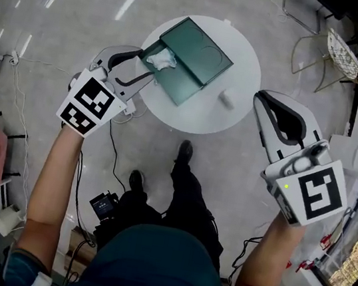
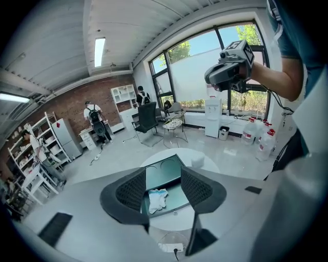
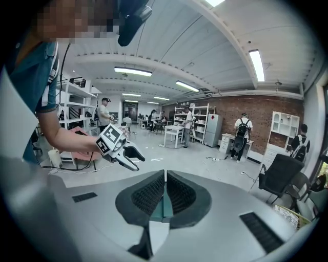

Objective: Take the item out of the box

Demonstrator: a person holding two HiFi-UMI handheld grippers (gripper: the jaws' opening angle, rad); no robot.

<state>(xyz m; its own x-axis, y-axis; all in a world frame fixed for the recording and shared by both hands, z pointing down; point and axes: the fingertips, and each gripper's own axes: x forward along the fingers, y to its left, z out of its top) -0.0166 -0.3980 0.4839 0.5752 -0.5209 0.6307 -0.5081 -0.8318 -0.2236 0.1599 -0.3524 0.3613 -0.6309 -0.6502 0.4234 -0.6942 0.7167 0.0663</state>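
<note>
The left tongs (image 1: 144,66) stood open, their ribbed black pads apart and pressing on nothing. Just past their tips a crumpled white cloth (image 1: 160,59) lay in the near end of a flat, dark-green rectangular box (image 1: 198,61), whose far half bore faint curved lines. The box rested on a round, smooth white table (image 1: 216,118). A small rounded white lump (image 1: 227,99) sat beside the box, between it and the right tongs (image 1: 261,99). Those were closed and empty, just beside the table's rim.
</note>
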